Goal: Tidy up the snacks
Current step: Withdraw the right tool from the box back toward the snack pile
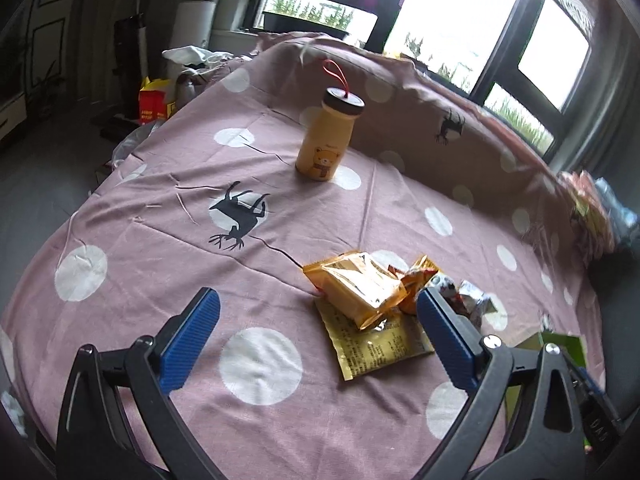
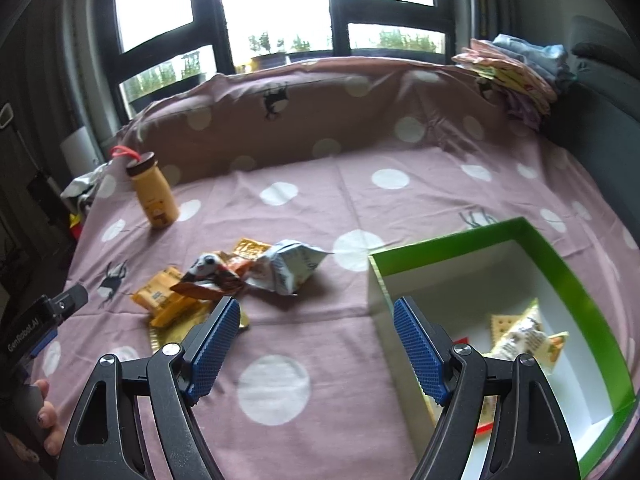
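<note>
Both tongs (image 1: 318, 322) (image 2: 316, 342) released, empty; snacks (image 2: 224, 280) lie just beyond, box (image 2: 560, 264) at right.

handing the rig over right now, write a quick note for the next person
Left claw: open, empty, low over the snack pile.
Right claw: open, empty, between the pile and the green box.
Done: a few packets already lie in the box.
Left: the pile, orange, gold, panda and white packets, still sits on the cloth. Yellow bottle stands upright at the far left.
</note>
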